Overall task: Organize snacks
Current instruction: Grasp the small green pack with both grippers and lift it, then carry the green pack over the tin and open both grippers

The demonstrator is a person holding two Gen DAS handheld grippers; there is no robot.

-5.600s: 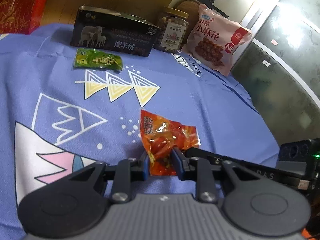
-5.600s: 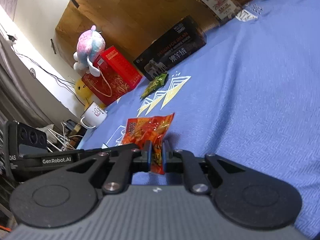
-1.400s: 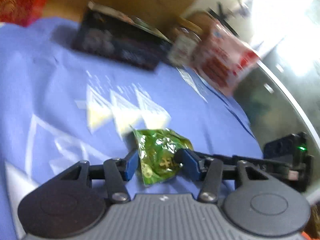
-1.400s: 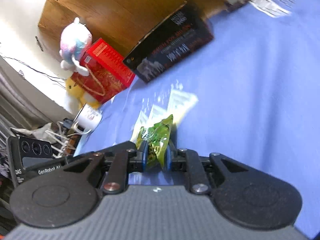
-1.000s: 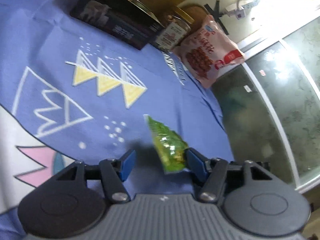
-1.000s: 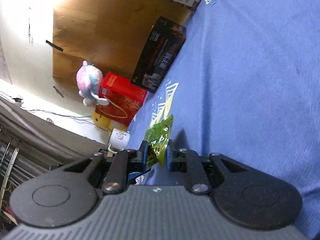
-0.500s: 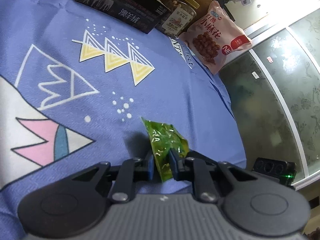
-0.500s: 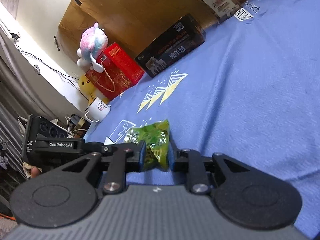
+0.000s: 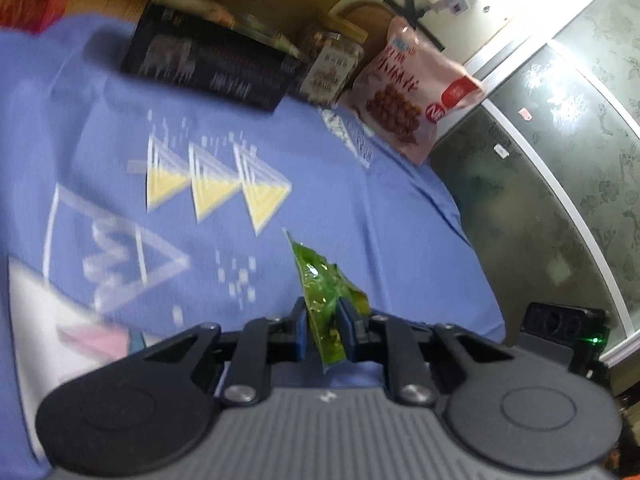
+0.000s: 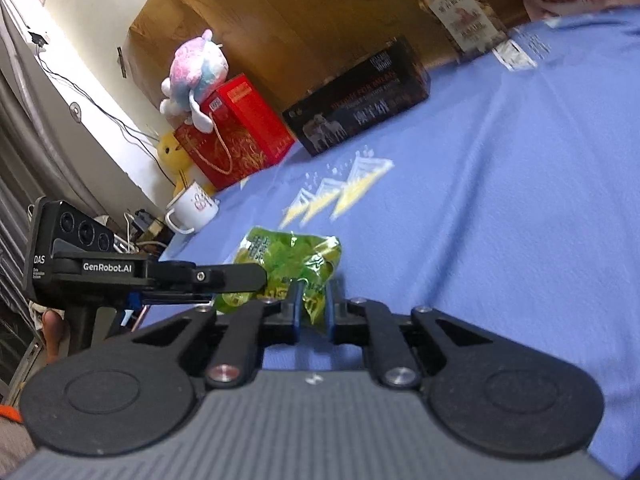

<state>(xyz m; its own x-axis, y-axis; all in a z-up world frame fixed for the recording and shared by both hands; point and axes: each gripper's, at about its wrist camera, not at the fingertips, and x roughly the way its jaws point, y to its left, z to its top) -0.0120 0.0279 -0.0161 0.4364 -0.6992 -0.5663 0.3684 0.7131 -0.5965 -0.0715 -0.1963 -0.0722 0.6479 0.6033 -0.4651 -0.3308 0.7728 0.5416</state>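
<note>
A small green snack packet (image 9: 320,296) is held just above the blue tablecloth (image 9: 360,208) near its front edge. My left gripper (image 9: 323,328) is shut on one end of it. My right gripper (image 10: 311,308) is shut on the other end of the packet (image 10: 292,260). The left gripper's fingers (image 10: 224,276) reach in from the left in the right wrist view, touching the packet. Part of the right gripper's body (image 9: 560,320) shows at the right edge of the left wrist view.
At the back of the table stand a black box (image 9: 212,68), a nut jar (image 9: 332,68) and a pink snack bag (image 9: 416,92). A red gift box (image 10: 232,136), a plush toy (image 10: 196,76) and a white mug (image 10: 192,208) sit at the far left.
Both grippers have stayed shut on the green packet. The left wrist view has swung and blurred, and the packet has turned more on edge between the left fingers.
</note>
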